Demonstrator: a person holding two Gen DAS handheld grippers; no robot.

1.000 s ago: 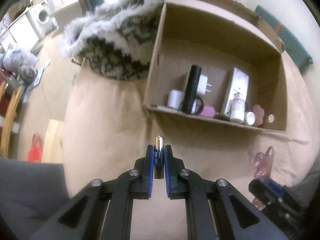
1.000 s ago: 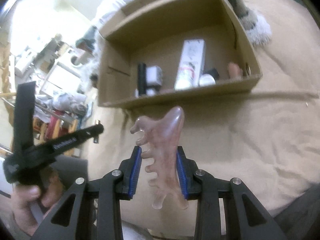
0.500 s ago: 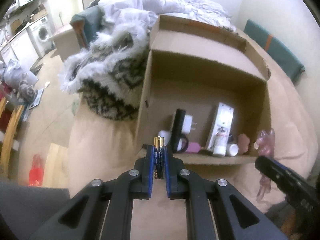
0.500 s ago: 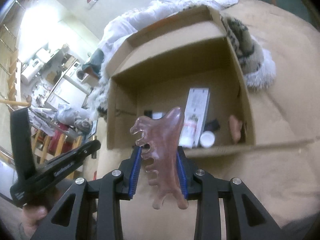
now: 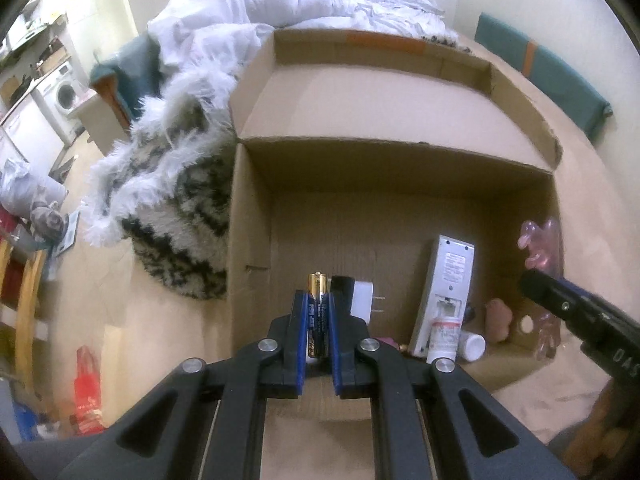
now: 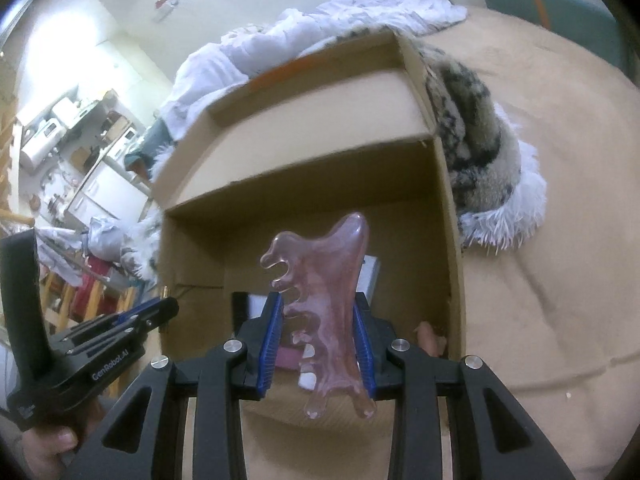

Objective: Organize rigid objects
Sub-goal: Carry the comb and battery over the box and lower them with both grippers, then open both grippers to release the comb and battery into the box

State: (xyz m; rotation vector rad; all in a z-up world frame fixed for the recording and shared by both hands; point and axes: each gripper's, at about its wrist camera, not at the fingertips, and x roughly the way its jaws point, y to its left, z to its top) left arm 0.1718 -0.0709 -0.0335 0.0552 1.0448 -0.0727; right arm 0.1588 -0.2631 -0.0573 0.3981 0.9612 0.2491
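Left claw (image 5: 319, 322) is clamped on a battery (image 5: 317, 312), blue label between the blue pads, gold end pointing forward and clear of the fingertips. I read it as held upright along the fingers, poised over the near left part of the open box (image 5: 256, 216). Right claw (image 6: 319, 344) is clamped on a pink comb (image 6: 326, 300), a translucent piece with rounded teeth along its left edge; the pads grip it at mid-length, its broad head rising past the fingertips and its lower end hanging below them. From the right wrist view the comb sits in front of the box (image 6: 452, 240) opening, above the near wall. From the left wrist view the same comb (image 5: 538, 248) shows at the right wall of the box, with the right claw (image 5: 556, 300) just beside that wall. The left claw (image 6: 160, 308) appears in the right wrist view at the box's left wall. Inside the box, on its floor: a black cylinder (image 5: 342, 283) and a white plug (image 5: 364, 300) just behind the battery, a white remote (image 5: 444, 296) leaning tilted, a small white bottle (image 5: 472, 346) lying at its foot, and a pink flower-shaped piece (image 5: 498, 318) near the right wall. The box stands on a bed under a tan sheet (image 6: 540, 260), with a furry blanket (image 5: 172, 208) touching its left side and a white duvet (image 5: 300, 4) behind it.
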